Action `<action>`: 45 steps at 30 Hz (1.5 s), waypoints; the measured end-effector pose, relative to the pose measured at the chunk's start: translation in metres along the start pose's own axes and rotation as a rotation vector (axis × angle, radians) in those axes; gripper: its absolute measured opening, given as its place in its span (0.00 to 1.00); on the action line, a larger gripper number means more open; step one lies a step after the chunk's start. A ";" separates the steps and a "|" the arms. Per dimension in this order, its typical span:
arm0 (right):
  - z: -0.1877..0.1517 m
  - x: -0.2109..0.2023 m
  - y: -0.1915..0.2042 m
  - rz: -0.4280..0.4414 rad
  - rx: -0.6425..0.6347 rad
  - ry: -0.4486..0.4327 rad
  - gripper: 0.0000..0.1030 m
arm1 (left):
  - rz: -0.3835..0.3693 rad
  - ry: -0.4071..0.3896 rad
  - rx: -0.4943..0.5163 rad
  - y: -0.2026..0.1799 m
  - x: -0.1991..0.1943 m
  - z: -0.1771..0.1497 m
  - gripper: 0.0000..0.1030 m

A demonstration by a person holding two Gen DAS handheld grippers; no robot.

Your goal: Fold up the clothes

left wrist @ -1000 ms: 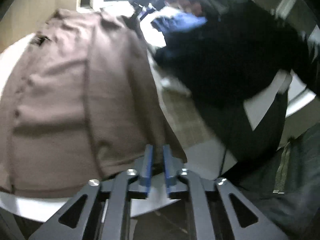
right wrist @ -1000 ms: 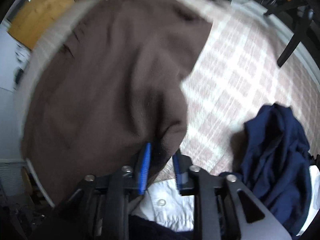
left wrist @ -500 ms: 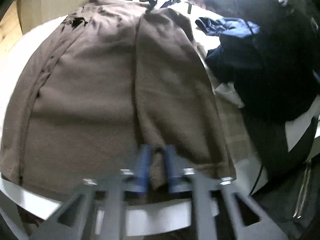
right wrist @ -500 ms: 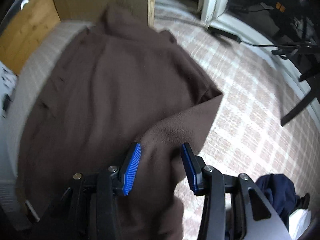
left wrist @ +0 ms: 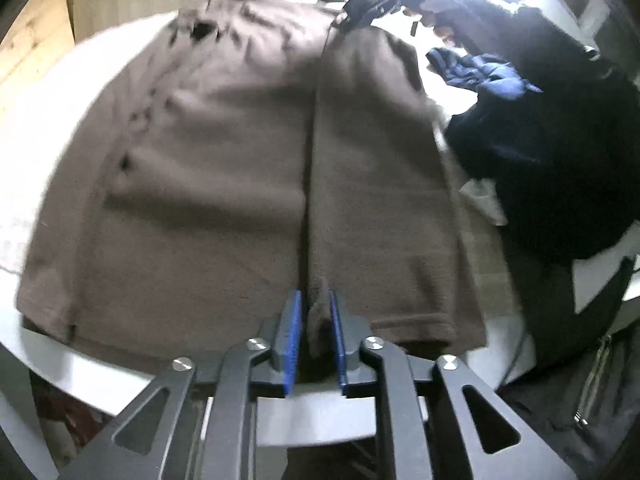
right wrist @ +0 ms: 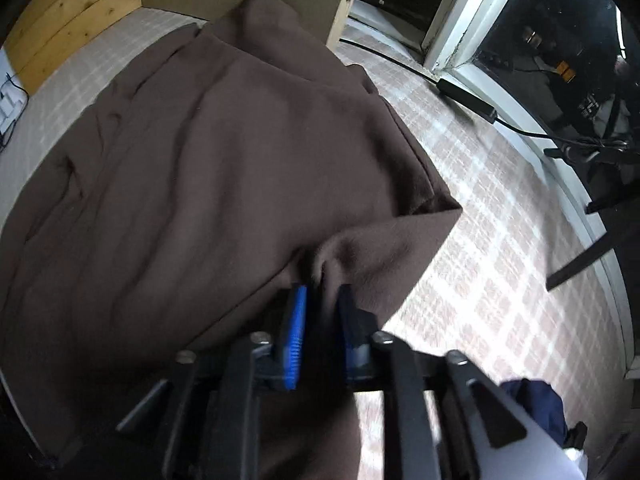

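A brown shirt [left wrist: 224,184] lies spread over a round white table [left wrist: 344,408] covered by a pale checked cloth [right wrist: 492,264]. In the left wrist view the shirt runs from the near edge of the table to the far edge, where its collar sits; a row of dark buttons runs down its left half, and its right side is folded inward, so a straight fold edge runs down the middle. The left gripper [left wrist: 314,330] is at the near edge of the table, its blue-padded fingers [left wrist: 292,340] drawn close together with a bunch of the shirt's hem pinched between them.

In the right wrist view the right gripper [right wrist: 320,328] has its fingers nearly together on a raised ridge of brown fabric where the folded flap ends in a point on the checked cloth. The blue pad [right wrist: 294,340] on the left finger is clear; the other finger is blurred.

Toward the right edge of the table, beside the shirt, lies a heap of dark navy clothes [left wrist: 552,168] with a brighter blue garment [left wrist: 496,76] on top and a scrap of white cloth [left wrist: 482,196] beneath it. Wooden panelling [right wrist: 68,20] and a white window frame [right wrist: 464,20] stand beyond the far edge
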State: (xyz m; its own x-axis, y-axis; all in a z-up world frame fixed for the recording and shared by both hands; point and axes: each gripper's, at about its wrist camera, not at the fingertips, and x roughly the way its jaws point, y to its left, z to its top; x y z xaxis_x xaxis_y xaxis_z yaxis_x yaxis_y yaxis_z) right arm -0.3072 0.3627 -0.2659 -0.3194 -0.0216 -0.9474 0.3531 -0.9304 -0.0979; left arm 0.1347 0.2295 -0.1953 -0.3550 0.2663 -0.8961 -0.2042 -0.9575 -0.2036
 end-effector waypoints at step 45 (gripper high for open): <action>-0.100 -0.081 -0.019 0.356 0.314 0.060 0.05 | -0.339 -0.133 -0.028 -0.008 -0.007 -0.019 0.08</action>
State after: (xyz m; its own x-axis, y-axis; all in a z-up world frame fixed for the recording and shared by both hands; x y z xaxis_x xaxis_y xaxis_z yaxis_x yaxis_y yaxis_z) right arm -0.2002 0.4192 -0.2182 -0.1724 -0.3467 -0.9220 0.1458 -0.9347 0.3242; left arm 0.1563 0.2336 -0.1952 -0.3877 0.5790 -0.7172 -0.3065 -0.8148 -0.4921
